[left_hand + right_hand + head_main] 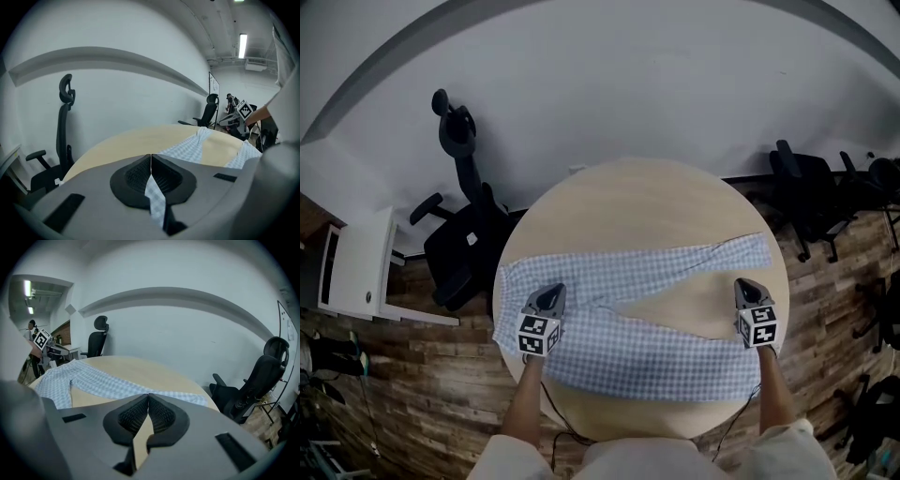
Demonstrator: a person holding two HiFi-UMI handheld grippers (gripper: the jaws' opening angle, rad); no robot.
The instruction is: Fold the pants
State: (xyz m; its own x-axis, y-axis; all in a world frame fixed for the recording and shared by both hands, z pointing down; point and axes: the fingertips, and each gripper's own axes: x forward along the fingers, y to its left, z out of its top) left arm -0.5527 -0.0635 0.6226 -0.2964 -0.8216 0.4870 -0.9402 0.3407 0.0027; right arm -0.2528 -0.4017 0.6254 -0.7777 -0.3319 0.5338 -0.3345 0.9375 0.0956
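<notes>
Blue-and-white checked pants (pixel 656 361) lie spread on a round wooden table (pixel 647 206), waist at the left and the two legs splayed to the right. My left gripper (pixel 551 292) rests at the waist. In the left gripper view it (pixel 151 157) is shut, with a strip of the checked cloth (pixel 155 199) pinched between its pads. My right gripper (pixel 746 284) is over the bare wedge of table between the leg ends. In the right gripper view it (pixel 148 397) is shut, and only tan tabletop shows in the gap below its pads. The far leg (pixel 89 378) lies ahead of it.
A black office chair (pixel 459 234) and a white cabinet (pixel 356 267) stand left of the table. More black chairs (pixel 811 197) stand at the right. The far half of the tabletop is bare wood, and the floor is wooden.
</notes>
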